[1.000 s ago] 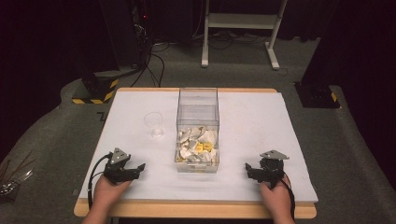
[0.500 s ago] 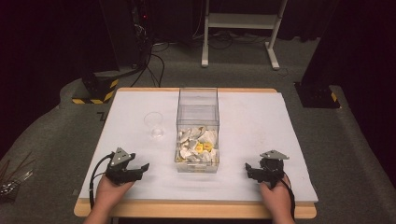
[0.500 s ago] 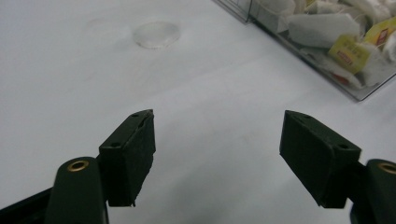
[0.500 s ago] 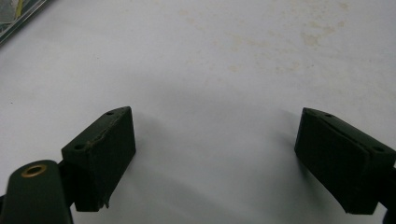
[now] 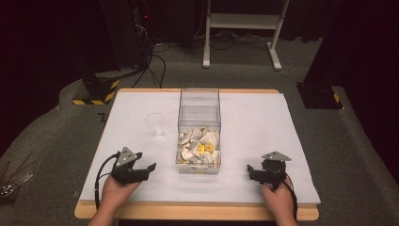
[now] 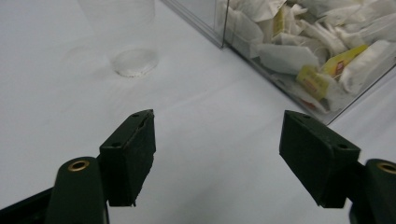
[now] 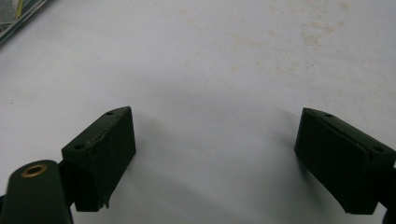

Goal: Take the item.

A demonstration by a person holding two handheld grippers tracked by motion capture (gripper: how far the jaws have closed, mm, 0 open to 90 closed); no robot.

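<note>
A clear plastic box stands in the middle of the white-covered table, its lower part full of white and yellow tea bags. To its left stands an empty clear cup. My left gripper hovers near the front left, open, jaws aimed toward the box. From the left gripper view, that gripper holds nothing, with the cup ahead at left and the box ahead at right. My right gripper rests open at the front right; in its own view, bare cloth lies between its jaws.
The table's wooden front edge lies just under both hands. Stains mark the cloth ahead of the right gripper. A white stand, cables and dark equipment sit on the floor beyond the table.
My left gripper has lifted a little off the table and shifted slightly right toward the box. The right gripper, box and cup have stayed put.
</note>
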